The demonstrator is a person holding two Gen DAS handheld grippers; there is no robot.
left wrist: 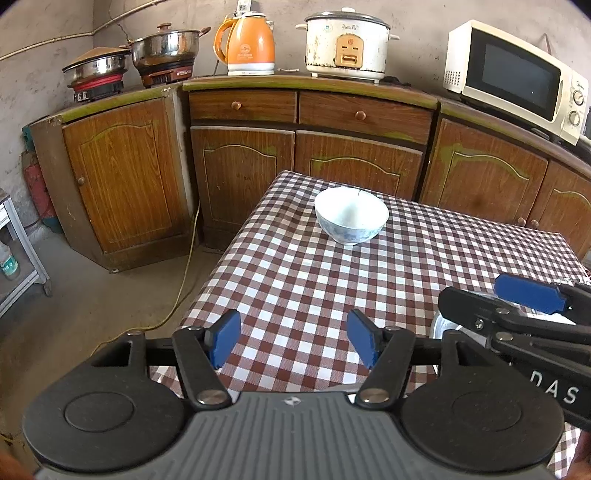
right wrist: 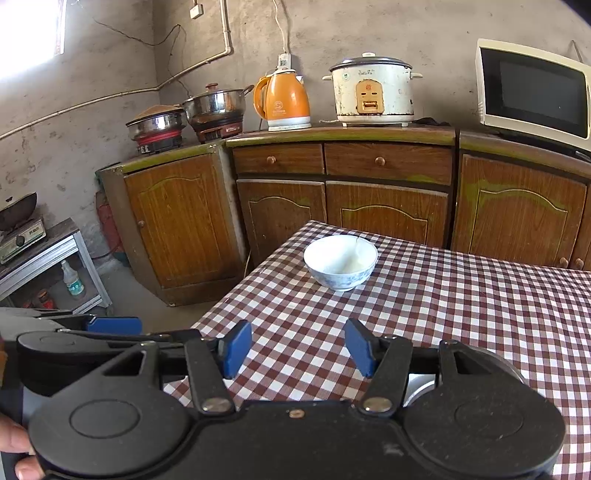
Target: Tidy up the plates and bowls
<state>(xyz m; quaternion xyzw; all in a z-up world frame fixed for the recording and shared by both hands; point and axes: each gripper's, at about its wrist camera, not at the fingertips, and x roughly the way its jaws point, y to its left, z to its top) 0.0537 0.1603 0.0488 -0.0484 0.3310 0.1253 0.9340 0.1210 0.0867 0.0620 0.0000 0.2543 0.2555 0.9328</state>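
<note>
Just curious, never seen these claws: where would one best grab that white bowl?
Probably the near rim of the bowl, from above: it stands upright and open on the checked tablecloth, and its rounded sides look too wide. The left claw is open.

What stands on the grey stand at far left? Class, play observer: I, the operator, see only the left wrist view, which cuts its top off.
Observer: A dark wok sits on a small cooker on that stand.
Operator: Does the right gripper hold anything? I see one pad.
Observer: No. It is open, with only tablecloth between its pads.
Operator: Where does the light come from?
Observer: A bright window, upper left in the right wrist view.
</note>
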